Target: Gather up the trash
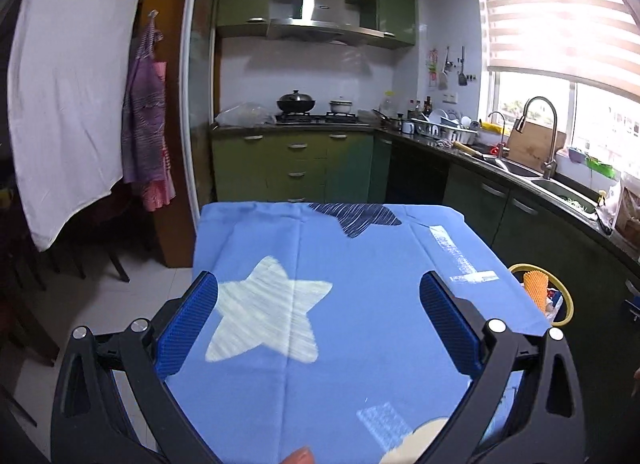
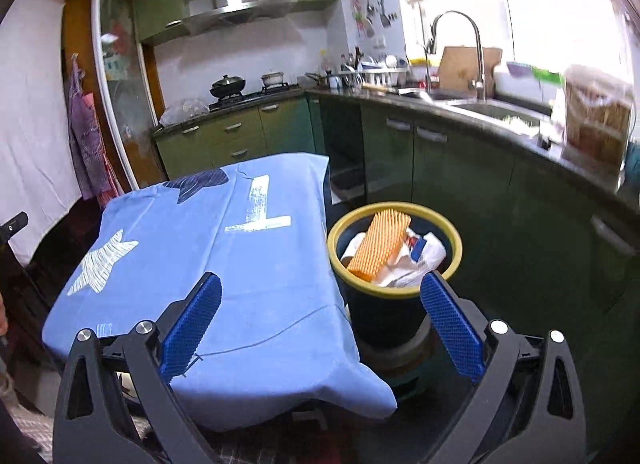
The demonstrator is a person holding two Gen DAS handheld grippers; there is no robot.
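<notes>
A dark trash bin with a yellow rim [image 2: 394, 296] stands on the floor right of the table; it holds an orange foam net sleeve [image 2: 380, 244] and crumpled white wrappers [image 2: 416, 260]. The bin's rim [image 1: 568, 304] and the orange sleeve [image 1: 536, 290] also show in the left wrist view, past the table's right edge. My left gripper [image 1: 319, 312] is open and empty above the blue star-print tablecloth [image 1: 320, 344]. My right gripper [image 2: 320, 316] is open and empty above the tablecloth's [image 2: 224, 264] right edge, near the bin.
Green kitchen cabinets and a dark counter with a sink [image 2: 492, 110] and faucet [image 1: 548, 132] run along the right. A stove with a wok [image 1: 296, 102] is at the back. A white sheet [image 1: 68, 104] and an apron [image 1: 146, 132] hang on the left.
</notes>
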